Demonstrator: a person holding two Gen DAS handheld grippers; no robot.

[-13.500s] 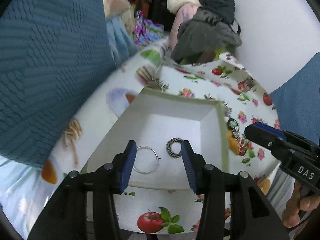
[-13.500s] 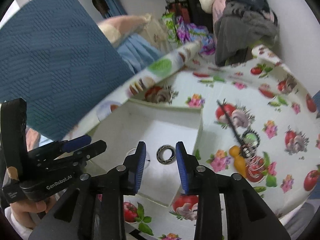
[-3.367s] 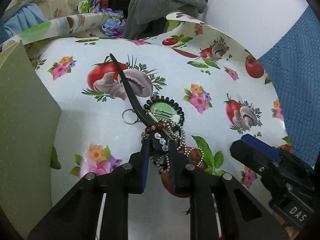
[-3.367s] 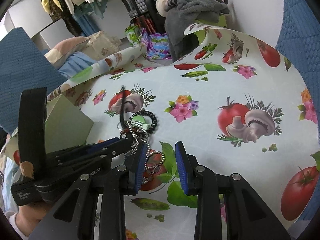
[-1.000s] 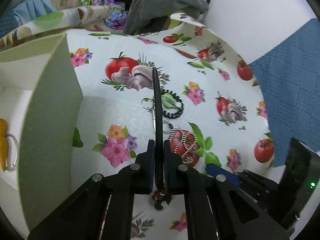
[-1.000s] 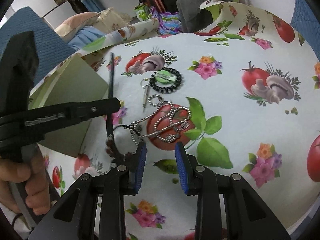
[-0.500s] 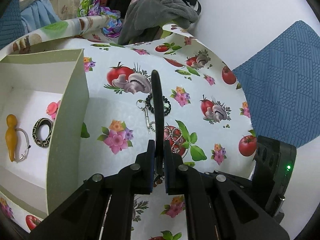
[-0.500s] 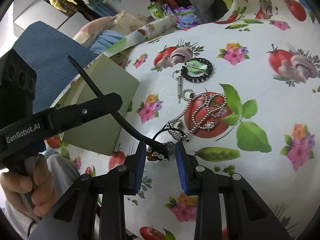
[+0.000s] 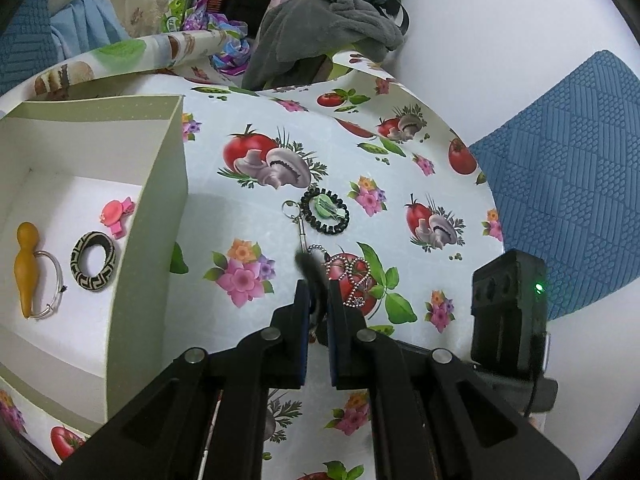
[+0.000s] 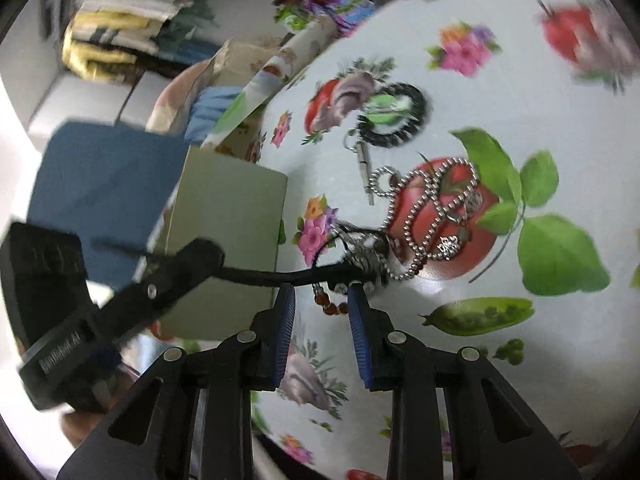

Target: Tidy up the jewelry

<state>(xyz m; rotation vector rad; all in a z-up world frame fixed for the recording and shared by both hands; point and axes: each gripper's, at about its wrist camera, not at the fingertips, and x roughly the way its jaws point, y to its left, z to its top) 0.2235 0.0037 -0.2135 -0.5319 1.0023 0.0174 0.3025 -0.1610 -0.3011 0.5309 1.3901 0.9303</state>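
Dangling above the tabletop (image 9: pixel 248 216) just right of the green box (image 9: pixel 160 216), the black cord bracelet (image 10: pixel 280 276) sits clenched in the left gripper (image 9: pixel 316 300); the right gripper (image 10: pixel 320 312), jaws narrowing, straddles its red beads (image 10: pixel 332 306) without gripping.

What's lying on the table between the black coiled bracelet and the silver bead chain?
A small metal key-ring pendant lies between the coiled bracelet and bead chain, clearest in the left wrist view.

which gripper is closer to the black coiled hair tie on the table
Left. The left gripper, shut on a black strap, is just short of the hair tie; the right gripper sits farther back, beyond the bead chain.
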